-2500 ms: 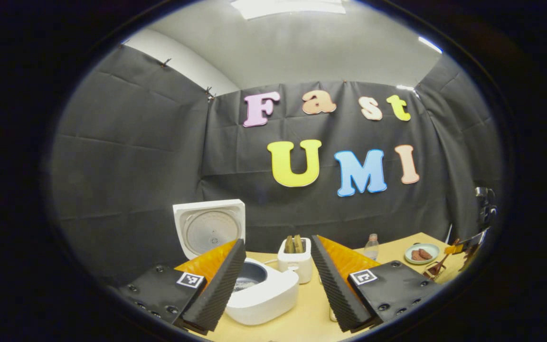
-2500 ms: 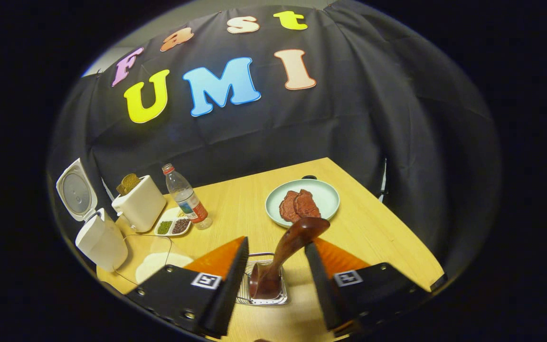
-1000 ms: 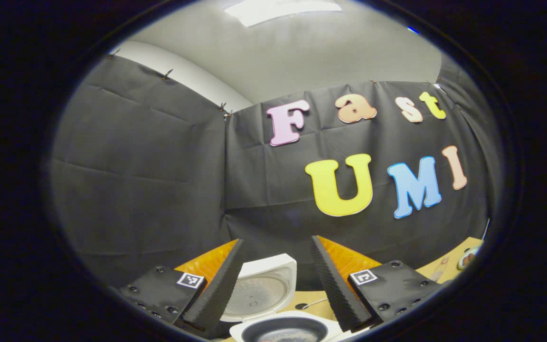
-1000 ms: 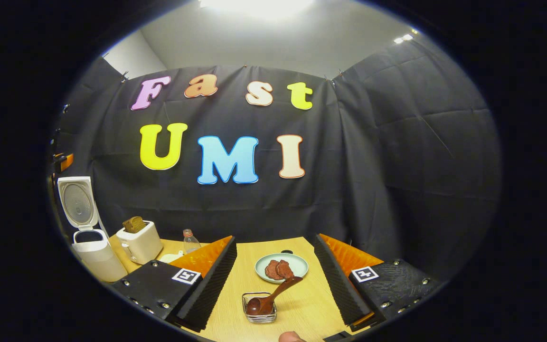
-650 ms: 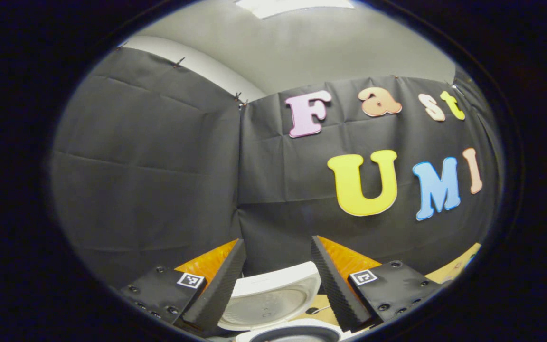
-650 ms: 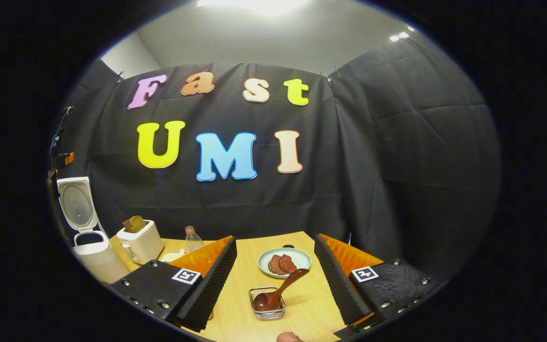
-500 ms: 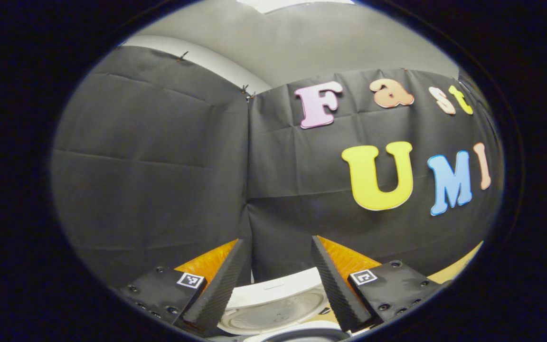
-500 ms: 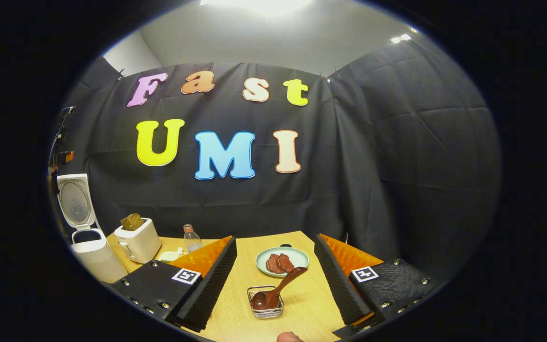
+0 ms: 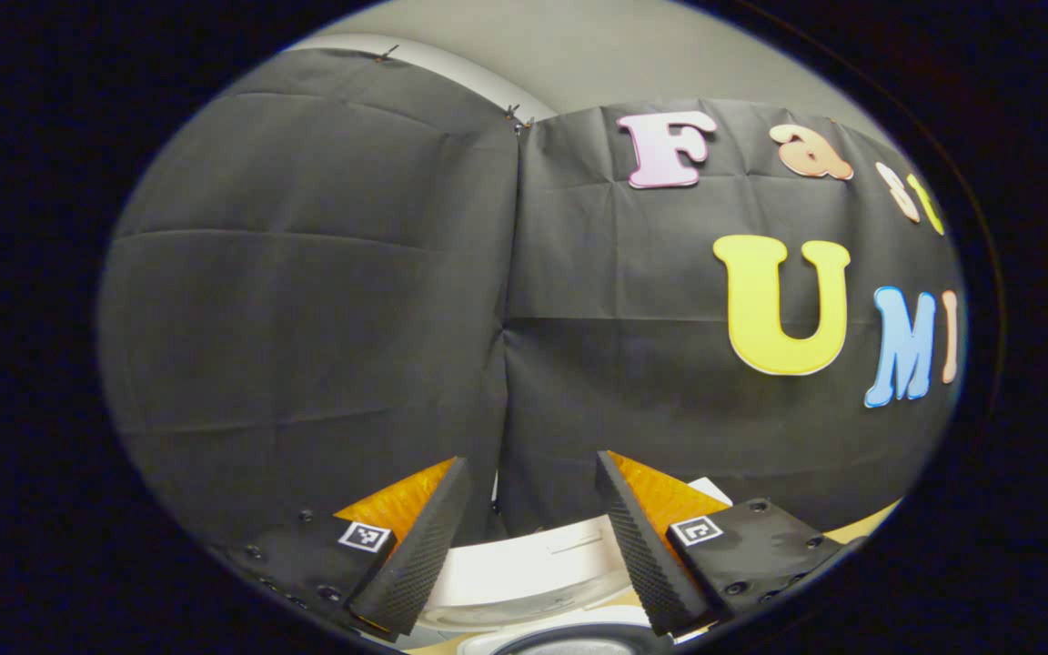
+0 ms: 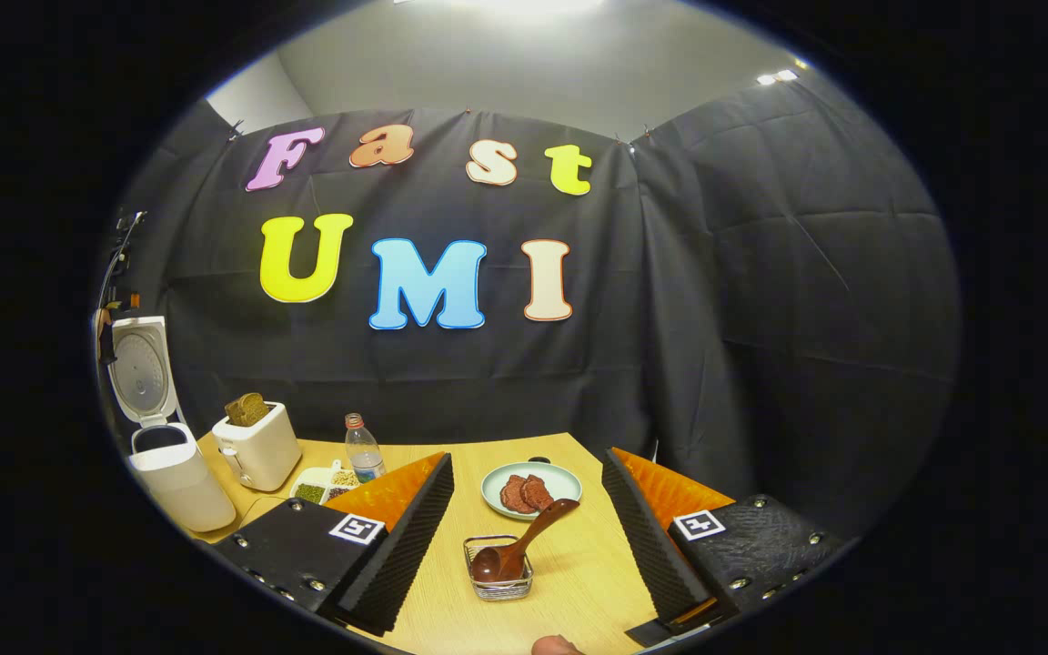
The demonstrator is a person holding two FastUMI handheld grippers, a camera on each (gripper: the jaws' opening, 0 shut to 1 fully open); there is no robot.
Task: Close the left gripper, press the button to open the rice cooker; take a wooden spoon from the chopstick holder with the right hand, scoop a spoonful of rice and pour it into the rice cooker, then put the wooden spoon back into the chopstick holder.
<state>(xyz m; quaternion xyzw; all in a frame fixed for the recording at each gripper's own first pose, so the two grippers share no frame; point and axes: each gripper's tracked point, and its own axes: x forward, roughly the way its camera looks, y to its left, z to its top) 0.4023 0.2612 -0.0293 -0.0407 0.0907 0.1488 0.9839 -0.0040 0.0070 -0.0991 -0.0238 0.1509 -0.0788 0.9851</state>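
The white rice cooker [image 10: 180, 478] stands at the table's far left with its lid [image 10: 144, 368] raised. In the left gripper view the lid's top edge [image 9: 533, 564] lies just below and between my fingers, and the pot's rim [image 9: 569, 642] peeks in at the bottom. My left gripper [image 9: 531, 462] is open, holds nothing, and faces the wall. The wooden spoon [image 10: 524, 544] leans in the wire chopstick holder [image 10: 498, 584], bowl down. My right gripper [image 10: 529, 455] is open, drawn back above and behind the holder, apart from the spoon.
A white toaster [image 10: 256, 452] with bread, a small water bottle [image 10: 362, 451], a divided dish of beans [image 10: 319, 487] and a pale green plate [image 10: 565, 480] with meat slices stand on the wooden table [image 10: 579, 582]. A fingertip [image 10: 556, 646] shows at the bottom edge.
The right gripper has drawn back and up from the spoon, which stays in the holder. The left gripper has moved in over the cooker's raised lid and swung left toward the wall.
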